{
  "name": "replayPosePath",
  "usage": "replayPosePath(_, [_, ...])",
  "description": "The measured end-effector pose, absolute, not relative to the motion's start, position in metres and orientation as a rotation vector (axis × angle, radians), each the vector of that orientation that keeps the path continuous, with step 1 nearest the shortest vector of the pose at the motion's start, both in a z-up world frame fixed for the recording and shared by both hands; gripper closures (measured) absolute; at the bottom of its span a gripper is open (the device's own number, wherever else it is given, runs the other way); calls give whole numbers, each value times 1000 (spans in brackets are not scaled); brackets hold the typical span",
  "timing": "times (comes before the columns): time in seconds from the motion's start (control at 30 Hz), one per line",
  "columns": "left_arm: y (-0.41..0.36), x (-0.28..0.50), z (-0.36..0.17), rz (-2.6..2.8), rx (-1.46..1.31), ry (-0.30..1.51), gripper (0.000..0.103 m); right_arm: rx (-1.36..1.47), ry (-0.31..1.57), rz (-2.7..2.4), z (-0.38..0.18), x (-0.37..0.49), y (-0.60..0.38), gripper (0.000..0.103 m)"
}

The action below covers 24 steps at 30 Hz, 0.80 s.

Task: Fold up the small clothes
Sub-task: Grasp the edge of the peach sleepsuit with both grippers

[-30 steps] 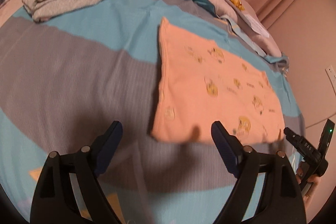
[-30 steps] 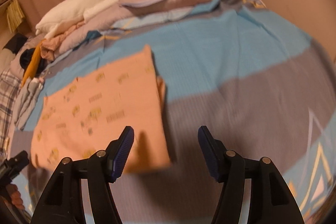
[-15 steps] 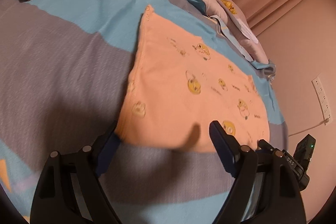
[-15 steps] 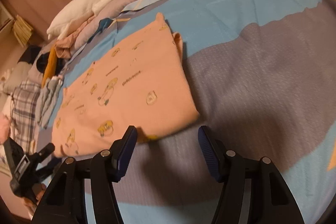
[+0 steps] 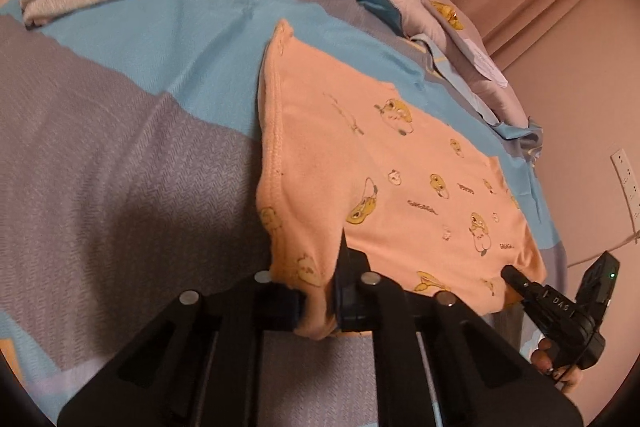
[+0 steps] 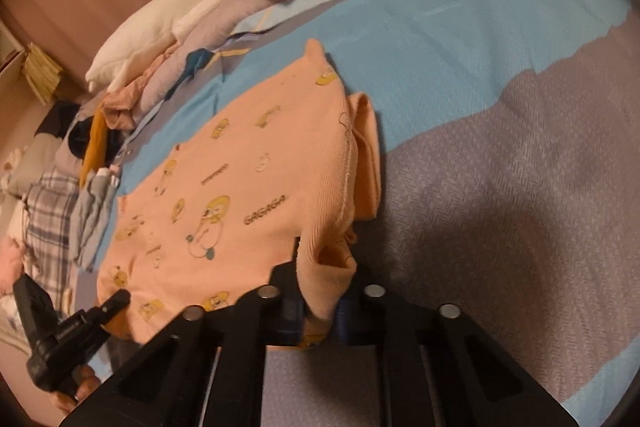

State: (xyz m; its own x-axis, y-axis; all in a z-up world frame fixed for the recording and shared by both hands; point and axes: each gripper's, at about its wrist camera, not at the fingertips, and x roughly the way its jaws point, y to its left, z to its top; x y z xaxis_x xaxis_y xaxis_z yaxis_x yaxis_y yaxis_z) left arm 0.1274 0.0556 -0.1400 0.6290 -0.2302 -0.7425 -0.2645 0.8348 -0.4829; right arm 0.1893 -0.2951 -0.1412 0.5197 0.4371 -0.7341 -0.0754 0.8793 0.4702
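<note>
Left hand-held gripper [image 5: 318,301] has just been closed on the near left corner of an orange cartoon-print garment [image 5: 384,187]; the near right corner is pinched by the right hand-held gripper [image 6: 318,307], also just closed. Garment is spread flat on a blue-and-grey bedspread [image 5: 120,147]

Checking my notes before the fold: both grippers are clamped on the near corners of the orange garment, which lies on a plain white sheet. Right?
Not quite. The left gripper and right gripper do pinch the orange garment's near corners, but both wrist views show it lying on a blue-and-grey bedspread, not a white sheet.
</note>
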Motion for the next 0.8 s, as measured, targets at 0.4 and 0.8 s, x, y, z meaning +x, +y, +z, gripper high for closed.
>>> replayPosePath(0.4, [39,80,-105,-14,-541,896,94,337,886,345,-98,154,-304,95])
replayPosePath(0.8, [23,24,-109,-25,-508,967,93,353,919,337,-99,103,-321,95])
